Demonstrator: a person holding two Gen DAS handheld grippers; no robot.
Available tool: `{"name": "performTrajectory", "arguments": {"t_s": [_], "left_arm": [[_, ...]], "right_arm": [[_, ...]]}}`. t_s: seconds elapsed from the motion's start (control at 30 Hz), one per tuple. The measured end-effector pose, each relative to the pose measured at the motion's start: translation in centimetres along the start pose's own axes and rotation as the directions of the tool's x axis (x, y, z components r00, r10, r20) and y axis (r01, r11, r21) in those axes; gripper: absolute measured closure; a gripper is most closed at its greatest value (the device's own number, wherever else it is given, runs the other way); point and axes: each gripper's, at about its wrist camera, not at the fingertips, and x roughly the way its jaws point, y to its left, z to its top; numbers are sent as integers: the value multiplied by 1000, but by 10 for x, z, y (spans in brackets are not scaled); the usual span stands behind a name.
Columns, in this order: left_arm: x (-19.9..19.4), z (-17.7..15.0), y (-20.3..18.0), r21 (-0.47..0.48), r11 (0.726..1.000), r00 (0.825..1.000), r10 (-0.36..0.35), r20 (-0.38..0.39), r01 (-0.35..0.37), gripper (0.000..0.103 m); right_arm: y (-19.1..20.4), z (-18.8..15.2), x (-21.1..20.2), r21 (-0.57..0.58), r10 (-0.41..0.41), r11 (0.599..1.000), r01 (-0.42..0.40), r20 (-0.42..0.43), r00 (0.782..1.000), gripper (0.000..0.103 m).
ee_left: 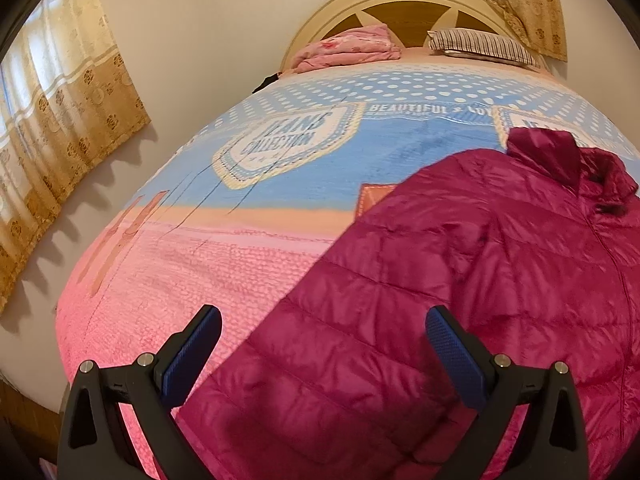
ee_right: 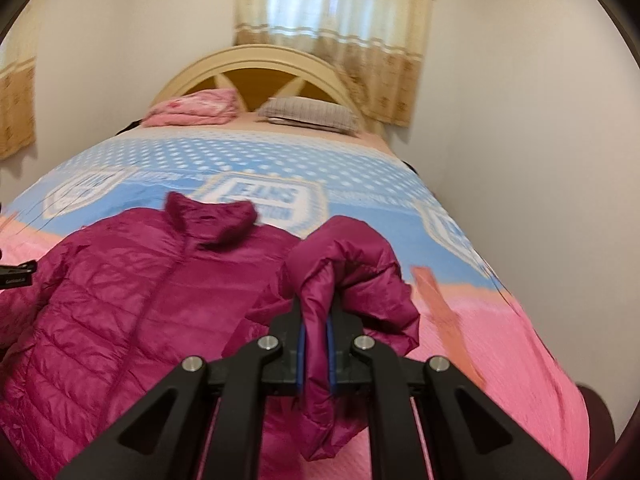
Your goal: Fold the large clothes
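So the magenta puffer jacket (ee_right: 132,300) was lying front-up across the near end of the bed (ee_right: 520,340), collar toward the far headboard (ee_right: 256,64); right gripper (ee_right: 316,344) was clamped on its sleeve (ee_right: 352,264), lifted, probably to fold it inward; left gripper (ee_left: 324,344) hung with jaws apart over the jacket's left edge, holding nothing.

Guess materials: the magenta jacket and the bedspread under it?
Puffer jacket: thin, slick synthetic shell, probably nylon or polyester, judging by its sheen and stitched quilted rows; the fill cannot be seen. Bedspread: matte, nubbly woven or terry-like cloth with a printed pattern, no shine; fibre unclear.
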Motion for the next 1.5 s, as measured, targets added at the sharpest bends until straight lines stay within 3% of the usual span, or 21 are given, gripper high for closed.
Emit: {"name": "performTrajectory", "arguments": {"t_s": [0.23, 0.5, 0.6, 0.63, 0.7, 0.77, 0.9, 0.97, 1.1, 1.2, 1.27, 1.4, 1.5], "left_arm": [[20, 7, 9, -21, 1000, 1000, 16, -16, -16, 1], [43, 14, -2, -19, 999, 999, 48, -25, -48, 1], [43, 14, -2, -14, 998, 998, 59, -28, -59, 1], [39, 13, -1, -10, 998, 998, 64, -20, -64, 1], [28, 14, 5, -10, 997, 997, 82, 10, -82, 1], [17, 16, 11, -27, 995, 995, 96, 25, -96, 1], [-10, 26, 16, -68, 992, 992, 111, 67, -107, 1], [-25, 31, 8, -64, 993, 990, 102, 97, -96, 1], [-50, 40, -31, -24, 998, 988, 64, 141, -61, 1], [-58, 45, -76, 25, 999, 989, 22, 149, -26, 1], [-58, 49, -112, 75, 997, 986, 7, 164, -19, 1], [-37, 48, -163, 143, 982, 980, 98, 175, -124, 1], [-1, 36, -177, 192, 957, 972, 195, 131, -218, 1]], "right_arm": [[74, 19, 37, -97, 89, 991, -88, -1, 996, 93], [144, 5, 91, -159, 165, 972, -173, -65, 984, 92], [160, -4, 110, -138, 238, 957, -256, -136, 962, 83], [161, -6, 110, -114, 259, 955, -275, -138, 956, 65], [162, -9, 96, -90, 334, 933, -347, -135, 933, 40], [164, -10, 78, -113, 344, 928, -356, -115, 932, 39], [152, -14, 36, -104, 433, 891, -442, -100, 896, 40], [139, -18, 22, -105, 439, 888, -447, -90, 894, 40], [102, -22, 23, -63, 390, 916, -396, -84, 917, 62], [43, -28, 51, 62, 268, 963, -263, -92, 959, 62], [-4, -31, 74, 196, 182, 968, -159, -106, 978, 61], [-80, -35, 130, 362, 41, 932, 26, -177, 983, 58], [-102, -33, 167, 407, 43, 912, 53, -223, 974, 58]]}}
